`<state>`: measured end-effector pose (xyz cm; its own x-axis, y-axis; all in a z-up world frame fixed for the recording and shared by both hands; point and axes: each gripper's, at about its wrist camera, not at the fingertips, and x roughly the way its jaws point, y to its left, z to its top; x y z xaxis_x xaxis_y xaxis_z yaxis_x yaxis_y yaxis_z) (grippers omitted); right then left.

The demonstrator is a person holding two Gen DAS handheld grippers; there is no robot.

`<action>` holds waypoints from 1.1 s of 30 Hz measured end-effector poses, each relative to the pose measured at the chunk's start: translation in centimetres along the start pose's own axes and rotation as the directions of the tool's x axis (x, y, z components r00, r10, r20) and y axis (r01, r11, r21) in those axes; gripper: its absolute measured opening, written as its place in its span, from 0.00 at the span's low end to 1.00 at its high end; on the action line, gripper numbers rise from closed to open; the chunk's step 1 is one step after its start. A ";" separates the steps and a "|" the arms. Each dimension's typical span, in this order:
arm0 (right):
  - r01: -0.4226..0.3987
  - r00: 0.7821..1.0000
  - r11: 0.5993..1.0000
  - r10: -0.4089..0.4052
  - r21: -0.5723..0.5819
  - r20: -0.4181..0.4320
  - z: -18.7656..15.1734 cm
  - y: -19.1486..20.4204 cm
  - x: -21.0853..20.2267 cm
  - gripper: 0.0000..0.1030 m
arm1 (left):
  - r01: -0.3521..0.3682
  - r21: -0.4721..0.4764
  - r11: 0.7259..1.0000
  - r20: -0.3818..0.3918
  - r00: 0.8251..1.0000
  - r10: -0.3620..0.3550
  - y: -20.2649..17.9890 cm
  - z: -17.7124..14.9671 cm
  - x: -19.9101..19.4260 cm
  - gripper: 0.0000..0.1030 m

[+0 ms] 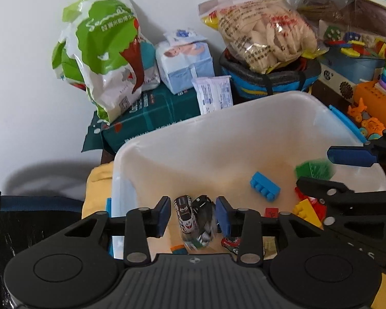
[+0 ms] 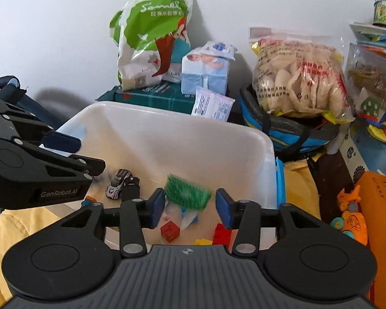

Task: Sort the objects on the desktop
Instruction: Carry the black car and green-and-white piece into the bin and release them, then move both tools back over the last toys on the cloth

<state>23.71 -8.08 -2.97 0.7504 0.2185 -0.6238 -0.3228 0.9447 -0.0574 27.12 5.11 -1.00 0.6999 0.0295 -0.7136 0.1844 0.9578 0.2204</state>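
A white plastic bin (image 1: 218, 128) (image 2: 182, 134) holds toys. In the left wrist view my left gripper (image 1: 193, 216) is open above the bin, with a white toy car (image 1: 184, 213) and a blurred black toy car (image 1: 205, 219) between and below its pads. A blue brick (image 1: 265, 186) lies in the bin. In the right wrist view my right gripper (image 2: 190, 207) is open above the bin, and a blurred green plate piece (image 2: 187, 192) sits between its pads, seemingly falling. A red cube (image 2: 170, 231) and both cars (image 2: 122, 184) lie on the bin floor.
Behind the bin stand a green and white bag (image 1: 108, 51), a tissue box (image 1: 185, 64), a dark green package (image 1: 151, 118) and a bag of pale snacks (image 1: 267, 33) on a blue basket (image 1: 270, 82). Orange toys (image 2: 352, 219) and a yellow cloth (image 2: 20, 221) flank the bin.
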 end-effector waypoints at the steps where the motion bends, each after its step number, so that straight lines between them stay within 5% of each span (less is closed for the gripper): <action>1: 0.000 1.000 1.000 0.000 0.006 0.006 0.0 0.0 -0.2 0.49 | -0.002 0.001 1.000 0.010 1.000 0.002 0.0 0.0 -0.5 0.41; 8: 0.008 0.997 0.999 -0.010 0.035 0.070 -0.3 -0.2 -3.3 0.58 | 0.026 -0.027 0.999 0.105 0.994 -0.023 0.4 -1.8 -5.9 0.46; 14: -0.021 0.994 0.998 0.015 0.062 0.104 -2.0 0.0 -6.8 0.58 | 0.096 -0.086 0.992 0.076 0.993 -0.090 -0.4 -6.1 -8.5 0.53; 24: -0.037 0.999 0.993 0.038 0.114 -0.005 -7.4 0.5 -7.0 0.58 | 0.119 -0.063 0.991 -0.073 0.990 -0.123 -3.1 -13.3 -6.1 0.53; 33: -0.023 0.996 0.988 0.035 0.154 -0.078 -10.9 0.1 -6.4 0.58 | 0.116 0.119 0.986 -0.126 0.987 -0.101 -2.4 -13.0 -1.0 0.53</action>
<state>12.55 -12.03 -7.47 0.6917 0.2318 -0.6840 -0.2468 0.9660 0.0778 17.01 6.52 -9.44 0.5850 -0.0314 -0.8105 0.3453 0.9138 0.2138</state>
